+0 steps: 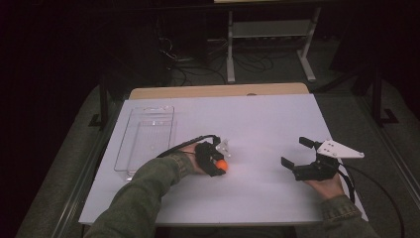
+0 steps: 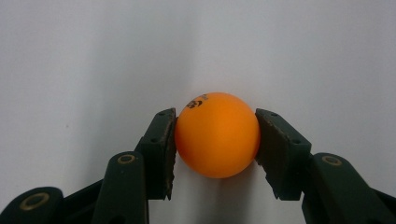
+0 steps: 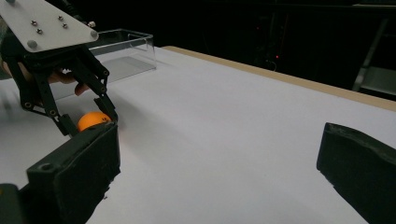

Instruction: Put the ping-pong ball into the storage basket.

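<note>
Orange ball (image 2: 217, 135) sits on the white table surface (image 1: 267, 124), roughly mid-table, a bit left of centre in the high view. Small dark print on its top left (too small to read).

Left gripper (image 1: 218, 165) has it: one jaw pad on each side of the ball, both pressing on it, per the left gripper view. Ball looks to be still down on the table, with its shadow right under it; can't tell for sure whether it's touching. From the right gripper view the ball peeks out orange between the lower ends of the left gripper's black linkage, with the grey three-cornered plate (image 3: 44, 23) on top of that gripper. Person's left hand wraps the gripper body, green sleeve (image 1: 143, 193) coming in from the bottom edge, black cable looping back over the wrist.

Clear plastic tray (image 1: 146, 139) lies just left of the left gripper, long side running away from the person. It sits apart from the ball, not touching.

Right gripper (image 1: 297, 153) is well apart from the ball, over on the right side of the table. Jaws spread wide, nothing between them (right gripper view shows bare white table in the gap). It's held low over the table, plate on top, cable trailing off to the right.

Beyond the table's far wooden edge: dark floor, cables, a white stand frame (image 1: 270, 44).
</note>
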Demonstrator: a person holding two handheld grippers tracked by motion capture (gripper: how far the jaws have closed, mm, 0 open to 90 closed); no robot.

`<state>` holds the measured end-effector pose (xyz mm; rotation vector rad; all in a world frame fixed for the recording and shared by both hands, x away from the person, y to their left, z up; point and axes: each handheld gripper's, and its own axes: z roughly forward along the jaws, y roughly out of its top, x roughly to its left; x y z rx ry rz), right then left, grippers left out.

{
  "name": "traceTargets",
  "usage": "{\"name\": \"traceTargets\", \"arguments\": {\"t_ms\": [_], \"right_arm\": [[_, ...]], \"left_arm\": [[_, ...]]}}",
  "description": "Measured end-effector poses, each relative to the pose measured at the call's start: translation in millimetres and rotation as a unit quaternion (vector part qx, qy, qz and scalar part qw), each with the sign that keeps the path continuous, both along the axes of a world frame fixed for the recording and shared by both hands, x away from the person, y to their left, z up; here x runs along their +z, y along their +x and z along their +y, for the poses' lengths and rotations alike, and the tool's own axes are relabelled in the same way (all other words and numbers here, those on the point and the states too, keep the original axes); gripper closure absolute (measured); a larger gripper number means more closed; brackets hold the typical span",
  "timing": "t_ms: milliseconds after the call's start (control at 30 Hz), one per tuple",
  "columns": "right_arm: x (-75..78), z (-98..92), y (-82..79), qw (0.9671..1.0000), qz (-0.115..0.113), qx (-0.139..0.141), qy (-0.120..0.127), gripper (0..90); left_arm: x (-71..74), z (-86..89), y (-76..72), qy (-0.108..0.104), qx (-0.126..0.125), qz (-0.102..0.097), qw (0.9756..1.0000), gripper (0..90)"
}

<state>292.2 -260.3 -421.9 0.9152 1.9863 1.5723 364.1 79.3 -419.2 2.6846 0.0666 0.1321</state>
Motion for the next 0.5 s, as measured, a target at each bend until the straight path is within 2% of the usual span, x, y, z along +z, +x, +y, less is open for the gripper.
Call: {"name": "traceTargets", "arguments": {"t_ms": [500], "right_arm": [[-0.2,-0.6,0.1,1.0,0.0,-0.001,0.0,0.0]], "left_arm": [[1.2,-0.4,-1.9,0.004,-0.006,0.0,1.0,50.1]]}}
